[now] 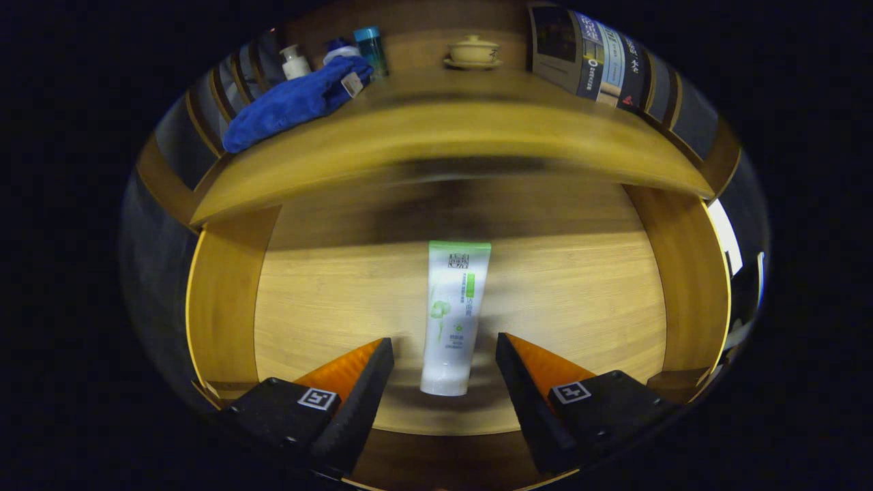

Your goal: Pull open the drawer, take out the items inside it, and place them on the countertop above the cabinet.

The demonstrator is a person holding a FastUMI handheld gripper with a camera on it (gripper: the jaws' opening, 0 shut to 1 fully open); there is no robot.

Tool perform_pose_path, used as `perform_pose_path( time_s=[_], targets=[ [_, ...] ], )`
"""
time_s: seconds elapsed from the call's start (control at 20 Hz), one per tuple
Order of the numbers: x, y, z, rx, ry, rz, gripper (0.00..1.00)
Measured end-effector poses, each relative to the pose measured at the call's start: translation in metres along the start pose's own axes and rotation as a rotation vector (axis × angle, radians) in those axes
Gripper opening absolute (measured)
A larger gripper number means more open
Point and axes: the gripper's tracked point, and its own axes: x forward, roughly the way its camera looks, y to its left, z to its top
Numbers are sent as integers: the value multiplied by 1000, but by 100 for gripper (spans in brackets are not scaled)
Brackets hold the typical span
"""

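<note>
The gripper [445, 354] looks down into the open wooden drawer [225, 300], and its two fingers stand apart with a clear gap between them. A white plastic tube with a green band and green leaf print [451, 317] lies flat on the drawer's pale wooden floor, its long axis running from six o'clock to twelve o'clock. The capped end of the tube sits in the gap between the fingertips, touching neither of them; the finger at eight o'clock of the cap and the finger at four o'clock of it each stand just beside it. The green-banded crimped end reaches beyond the fingers toward twelve o'clock, close to the shadowed back of the drawer.

Above the drawer, at twelve o'clock, runs the wooden countertop of the cabinet [436, 136]. On it, toward ten o'clock, lies a crumpled blue cloth [293, 102]. Just behind the cloth stand a small white bottle [294, 63] and a teal cylindrical container [372, 49]. At twelve o'clock sits a cream lidded ceramic cup on a saucer [473, 52]. Toward one o'clock lean a few printed booklets [593, 61].
</note>
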Motion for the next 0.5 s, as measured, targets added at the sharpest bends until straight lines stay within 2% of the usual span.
perform_pose_path(
  time_s=[0.05, 0.2, 0.35, 0.5],
  targets=[
    [7, 0, -3, -4, 15, -5, 99],
    [23, 3, -10, 3, 41, 0, 83],
    [26, -8, -9, -4, 40, -42, 68],
    [19, -7, -5, 73, 25, -1, 52]
  ],
)
